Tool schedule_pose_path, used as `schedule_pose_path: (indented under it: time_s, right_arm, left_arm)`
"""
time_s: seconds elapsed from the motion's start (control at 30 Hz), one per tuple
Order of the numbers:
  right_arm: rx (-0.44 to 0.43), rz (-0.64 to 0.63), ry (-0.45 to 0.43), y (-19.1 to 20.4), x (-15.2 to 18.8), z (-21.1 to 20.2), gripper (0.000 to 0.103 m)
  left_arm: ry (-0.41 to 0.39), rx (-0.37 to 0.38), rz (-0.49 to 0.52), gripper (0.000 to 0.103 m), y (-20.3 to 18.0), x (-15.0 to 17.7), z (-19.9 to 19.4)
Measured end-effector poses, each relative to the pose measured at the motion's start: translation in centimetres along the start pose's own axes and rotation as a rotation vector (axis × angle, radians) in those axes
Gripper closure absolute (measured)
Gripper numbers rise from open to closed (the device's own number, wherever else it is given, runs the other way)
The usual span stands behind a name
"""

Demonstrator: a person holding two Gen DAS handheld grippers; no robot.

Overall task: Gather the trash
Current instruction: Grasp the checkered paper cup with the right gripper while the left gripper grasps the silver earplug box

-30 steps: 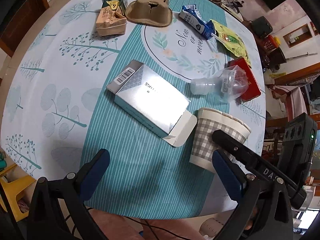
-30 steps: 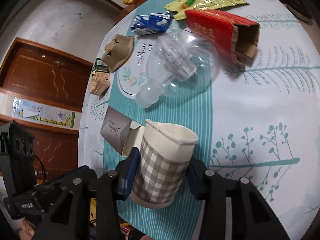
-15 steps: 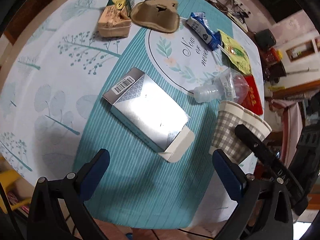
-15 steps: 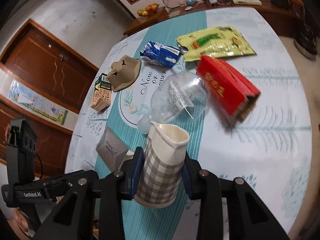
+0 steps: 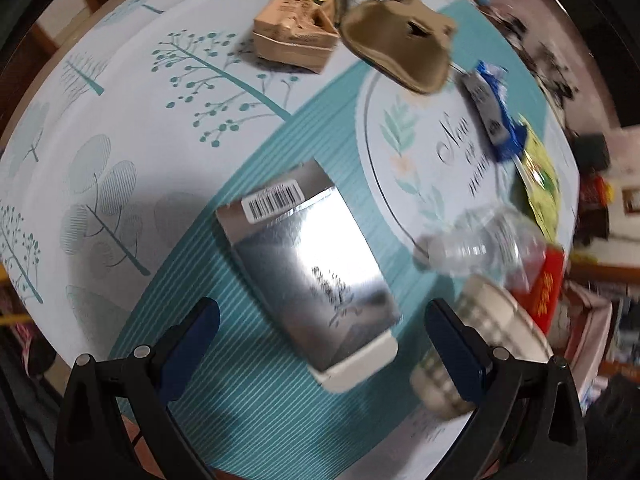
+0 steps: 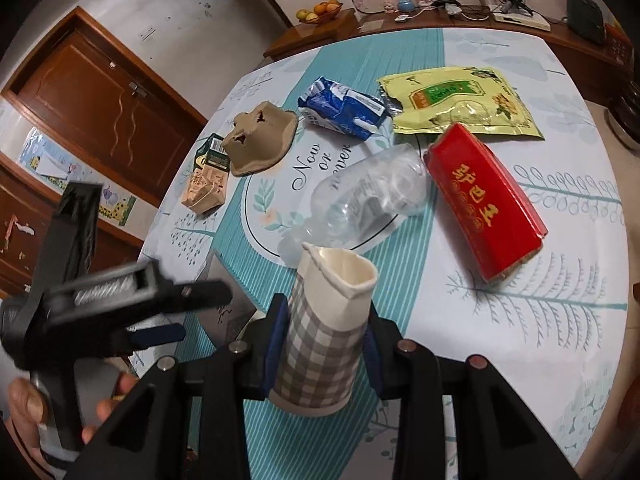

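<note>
Left gripper (image 5: 320, 336): jaws wide open above the silver box (image 5: 308, 264), not touching it.
Right gripper (image 6: 322, 344): jaws clamped on the checked cup (image 6: 324, 332), squeezed, lifted off the tabletop (image 6: 520, 320).

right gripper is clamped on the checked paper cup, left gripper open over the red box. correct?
One thing is off: the left gripper is open over the silver box, not the red box, as the left wrist view shows. The red box lies further along the table, beyond the clear plastic bottle. The rest holds: the right gripper is clamped on the checked paper cup.
</note>
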State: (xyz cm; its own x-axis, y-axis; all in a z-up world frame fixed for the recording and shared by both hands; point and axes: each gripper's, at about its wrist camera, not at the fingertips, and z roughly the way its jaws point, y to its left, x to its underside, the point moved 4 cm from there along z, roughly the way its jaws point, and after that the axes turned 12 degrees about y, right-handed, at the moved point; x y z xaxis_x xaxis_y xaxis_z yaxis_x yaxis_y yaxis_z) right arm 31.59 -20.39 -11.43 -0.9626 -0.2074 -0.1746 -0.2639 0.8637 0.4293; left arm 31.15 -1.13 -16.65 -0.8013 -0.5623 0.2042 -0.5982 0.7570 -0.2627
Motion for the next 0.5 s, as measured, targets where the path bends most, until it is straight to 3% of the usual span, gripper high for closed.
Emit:
schedule_pose_path:
  time_s: [0.23,0.33,0.5]
  right_arm:
    - [-0.014,-0.002,0.017,-0.2,-0.4,0.2,0.068]
    - [-0.023,0.004,0.025,-0.4,-0.5,0.4,0.068]
    - [-0.034,0.020,0.036,-0.6,-0.3,0.6,0.068]
  left_arm:
    - [-0.009,-0.106,-0.084,0.003,-0.8,-1.5,1.6]
    - [0.003,-0.123,-0.078,0.022,-0.8,-1.5,2.1]
    - [0.008,-0.146,-0.029,0.029,-0.3,-0.6,2.3]
